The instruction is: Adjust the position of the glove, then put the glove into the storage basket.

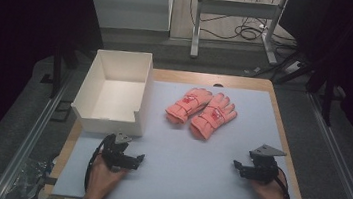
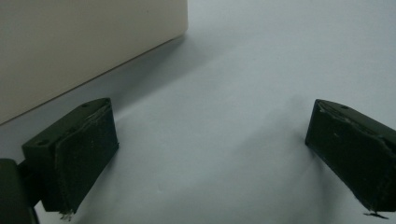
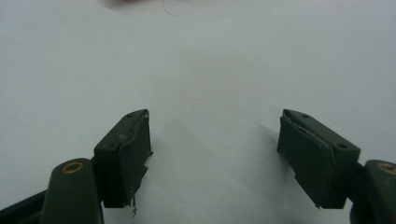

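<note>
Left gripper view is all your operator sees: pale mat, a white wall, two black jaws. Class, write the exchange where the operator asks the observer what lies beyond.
Operator: What is that white wall?
Observer: The side of an open white box, with nothing inside it.
Operator: Anything to pick up?
Observer: A pair of pink gloves lies side by side mid-mat, right of the box.
Operator: Where is the other gripper?
Observer: The right gripper sits near the mat's near right corner, jaws open, nothing between them.
</note>
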Motion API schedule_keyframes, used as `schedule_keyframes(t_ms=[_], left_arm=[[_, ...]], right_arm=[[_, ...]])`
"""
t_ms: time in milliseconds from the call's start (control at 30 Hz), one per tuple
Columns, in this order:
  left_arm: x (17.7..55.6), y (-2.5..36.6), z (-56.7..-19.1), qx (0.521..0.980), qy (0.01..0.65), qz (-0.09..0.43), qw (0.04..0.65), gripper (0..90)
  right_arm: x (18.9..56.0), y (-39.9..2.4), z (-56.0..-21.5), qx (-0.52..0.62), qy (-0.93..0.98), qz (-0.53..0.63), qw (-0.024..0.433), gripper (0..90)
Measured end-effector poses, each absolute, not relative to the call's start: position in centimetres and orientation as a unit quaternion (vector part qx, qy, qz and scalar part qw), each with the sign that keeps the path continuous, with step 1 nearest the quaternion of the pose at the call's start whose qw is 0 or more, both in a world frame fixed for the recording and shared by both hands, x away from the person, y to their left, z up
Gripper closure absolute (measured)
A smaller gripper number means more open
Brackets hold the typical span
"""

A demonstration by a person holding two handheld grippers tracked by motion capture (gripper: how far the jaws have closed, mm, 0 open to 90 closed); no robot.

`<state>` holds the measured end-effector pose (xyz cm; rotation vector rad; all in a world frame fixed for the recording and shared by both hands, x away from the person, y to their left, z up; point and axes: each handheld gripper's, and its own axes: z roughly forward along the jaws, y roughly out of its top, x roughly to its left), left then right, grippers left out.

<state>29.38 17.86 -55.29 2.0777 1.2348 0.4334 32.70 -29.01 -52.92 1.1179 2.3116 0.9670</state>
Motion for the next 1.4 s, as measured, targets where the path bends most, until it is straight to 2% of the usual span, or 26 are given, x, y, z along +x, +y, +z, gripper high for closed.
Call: schedule_keyframes(t_ms=[467,667,933,1067,1200,1400], left_arm=[[29.4,17.9,-55.3,0.797,0.473,0.166,0.337,2.1],[29.4,17.9,-55.3,0.797,0.473,0.167,0.337,2.1],[29.4,17.9,-55.3,0.797,0.474,0.167,0.337,2.1],[29.4,17.9,-55.3,0.797,0.473,0.166,0.337,2.1],[29.4,17.9,-55.3,0.796,0.474,0.166,0.337,2.1],[29.4,17.9,-55.3,0.796,0.474,0.166,0.338,2.1]], right_arm=[[32.8,-29.0,-52.8,0.401,0.826,0.345,0.193,25.0],[33.6,-28.7,-51.9,0.396,0.827,0.358,0.176,31.5],[36.2,-26.6,-49.6,0.366,0.836,0.373,0.166,54.7],[38.2,-25.0,-48.1,0.354,0.838,0.388,0.152,62.3],[40.5,-22.7,-46.9,0.338,0.845,0.389,0.143,65.5],[43.8,-19.4,-46.5,0.327,0.855,0.378,0.137,65.5]])
